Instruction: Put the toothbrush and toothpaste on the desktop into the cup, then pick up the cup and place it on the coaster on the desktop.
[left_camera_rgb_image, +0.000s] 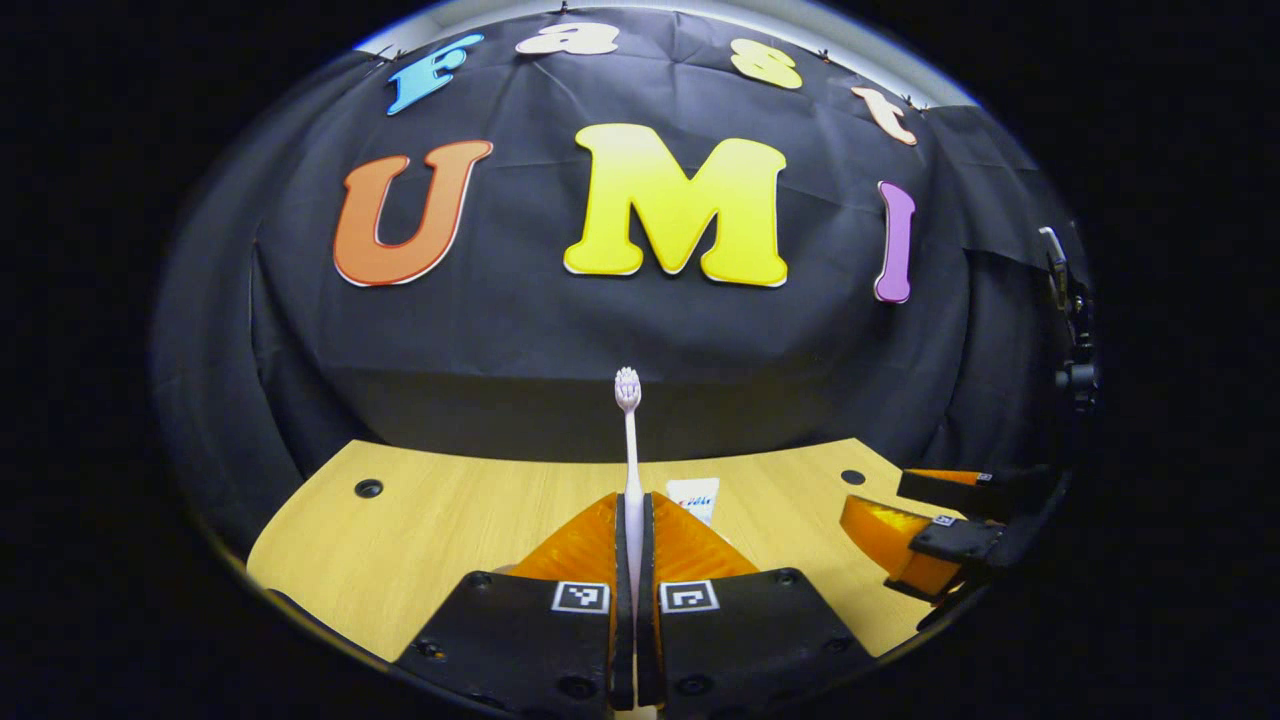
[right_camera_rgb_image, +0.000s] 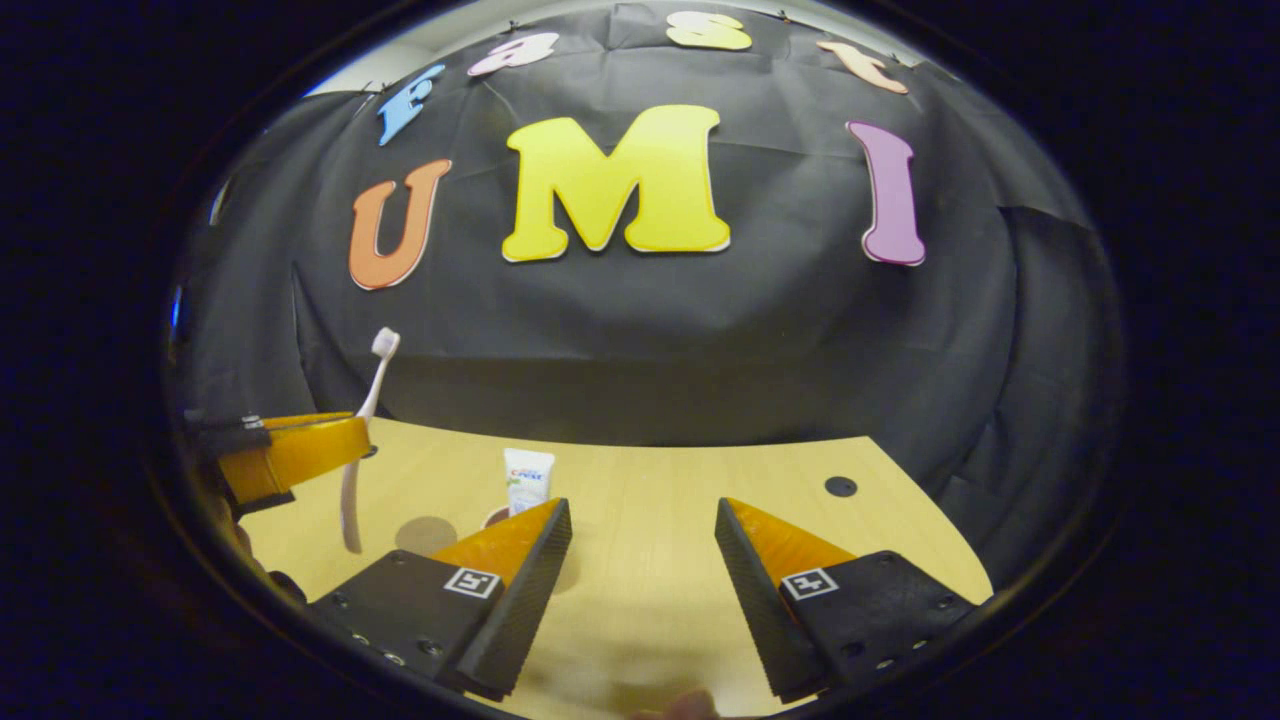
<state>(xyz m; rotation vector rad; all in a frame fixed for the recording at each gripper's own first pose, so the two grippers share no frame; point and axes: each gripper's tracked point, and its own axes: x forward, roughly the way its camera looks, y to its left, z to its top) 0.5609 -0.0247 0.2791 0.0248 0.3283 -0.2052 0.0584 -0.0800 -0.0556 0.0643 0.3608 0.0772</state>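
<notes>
- Between the fingers of the left gripper (left_camera_rgb_image: 634, 530): toothbrush (left_camera_rgb_image: 629, 440) clamped by its handle, upright, bristle head up, lifted clear of the desktop (left_camera_rgb_image: 450, 520).
- Seen from the right gripper view: same toothbrush (right_camera_rgb_image: 362, 440) hanging from the left gripper (right_camera_rgb_image: 290, 450), lower handle end free in the air above the wood. Judged a carry posture, kept vertical for a handle-first drop into a cup.
- Right gripper (right_camera_rgb_image: 640, 530): jaws wide apart, holding nothing, low over the desktop (right_camera_rgb_image: 650, 500). Judged ready for a later grasp.
- Toothpaste (right_camera_rgb_image: 527, 478): standing upright near the desk's far side, just behind the right gripper's left finger. A dark rim shows at its base; cannot tell whether this is the cup.
- Same toothpaste (left_camera_rgb_image: 694, 496) sits just beyond the left gripper's fingers.
- Round patch (right_camera_rgb_image: 425, 533) beside the toothpaste: possibly the coaster, possibly a shadow; cannot tell.
- Obstructions: 2 dark desk holes (left_camera_rgb_image: 368, 488) and (left_camera_rgb_image: 852, 477), flush, no hindrance. Right gripper (left_camera_rgb_image: 930, 540) near the desk's right edge.
</notes>
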